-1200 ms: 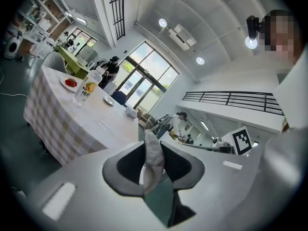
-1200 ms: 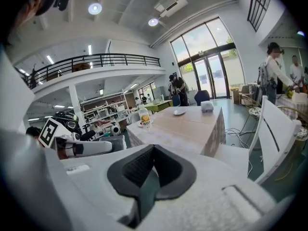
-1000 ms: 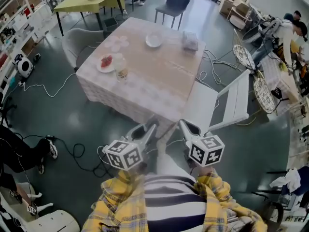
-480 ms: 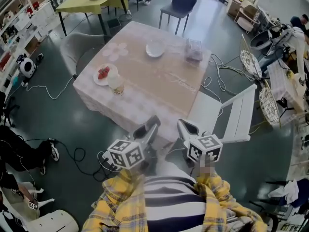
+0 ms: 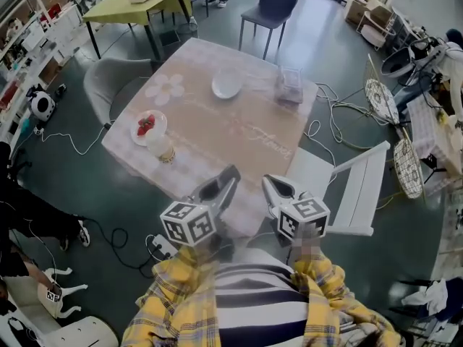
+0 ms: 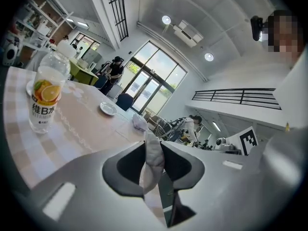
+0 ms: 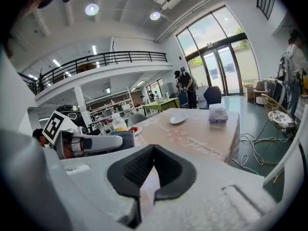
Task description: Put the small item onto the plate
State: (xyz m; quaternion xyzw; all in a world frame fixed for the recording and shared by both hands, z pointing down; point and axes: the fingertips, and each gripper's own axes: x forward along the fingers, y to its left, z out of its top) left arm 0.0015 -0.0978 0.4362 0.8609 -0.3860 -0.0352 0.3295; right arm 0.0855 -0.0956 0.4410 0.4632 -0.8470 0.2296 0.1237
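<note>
A table (image 5: 239, 132) with a beige cloth lies ahead. On its left side a small plate (image 5: 139, 133) carries red pieces (image 5: 146, 123), and a bottle (image 5: 163, 149) with an orange label stands beside it. An empty white plate (image 5: 226, 85) and a clear box (image 5: 291, 85) sit at the far side. My left gripper (image 5: 230, 173) hovers short of the table's near edge; a narrow slit shows between its jaws, with nothing held. My right gripper (image 5: 268, 183) hangs next to it, jaw tips meeting, empty. The left gripper view shows the bottle (image 6: 45, 95) close by.
A white folding chair (image 5: 340, 186) stands at the table's right corner, a grey chair (image 5: 108, 85) at its left, a dark chair (image 5: 278, 2) behind. Cables (image 5: 72, 139) run across the floor. A yellow-green table (image 5: 130, 6) is far back left.
The table has come nearer and slid left in the head view as the person walks up. Both grippers keep their pose and jaw gaps.
</note>
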